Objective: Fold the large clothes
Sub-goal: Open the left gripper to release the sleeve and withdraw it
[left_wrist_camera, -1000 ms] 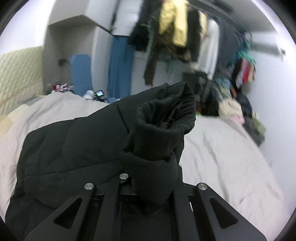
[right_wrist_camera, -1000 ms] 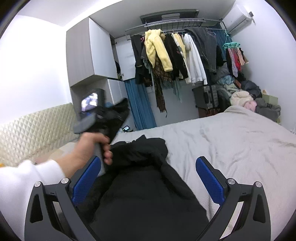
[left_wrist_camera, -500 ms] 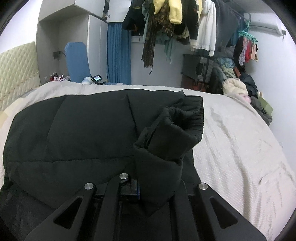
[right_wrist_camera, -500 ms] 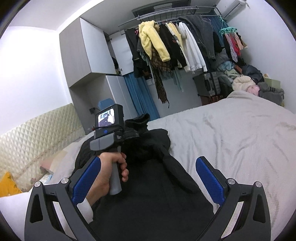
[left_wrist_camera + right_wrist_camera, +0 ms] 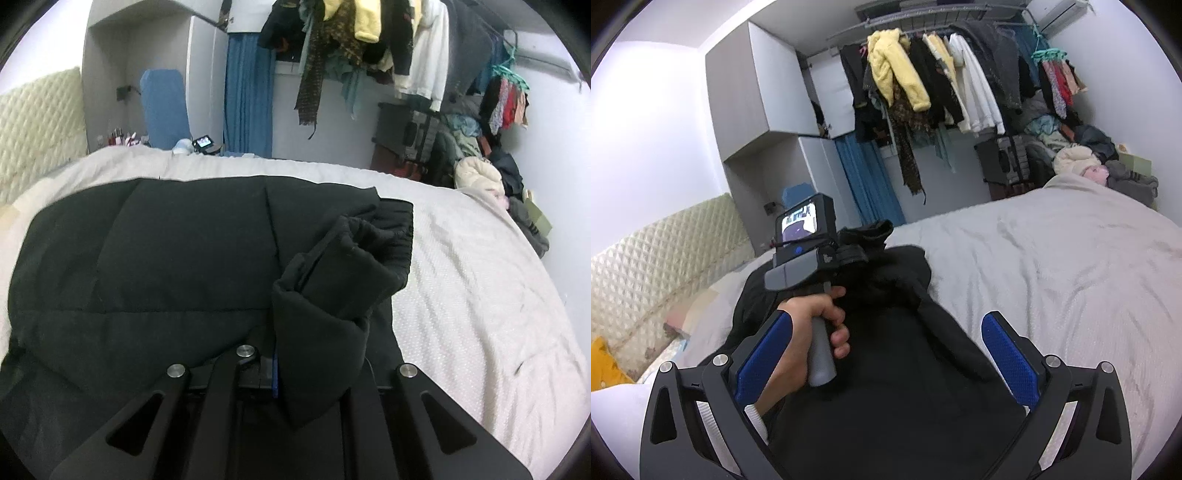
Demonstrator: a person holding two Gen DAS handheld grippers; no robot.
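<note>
A large black padded jacket (image 5: pixel 166 258) lies spread on the bed (image 5: pixel 480 295). My left gripper (image 5: pixel 295 373) is shut on the jacket's sleeve near the cuff (image 5: pixel 351 266), which stands bunched up over the jacket body. In the right wrist view the left gripper (image 5: pixel 857 254) is held in a hand above the jacket (image 5: pixel 886 387), with the cuff (image 5: pixel 871 229) sticking up from it. My right gripper (image 5: pixel 886 350) is open and empty, its blue pads (image 5: pixel 1008 354) wide apart above the jacket's near part.
A quilted headboard (image 5: pixel 665 258) stands at the left. A rail of hanging clothes (image 5: pixel 942 85) and a heap of clothes (image 5: pixel 1089 155) are beyond the bed's far edge. A grey cabinet (image 5: pixel 757 92) and blue curtain (image 5: pixel 864 177) stand behind.
The left gripper has carried the sleeve over the jacket body and lowered it. The jacket body has flattened out on the bed. The right gripper has stayed open.
</note>
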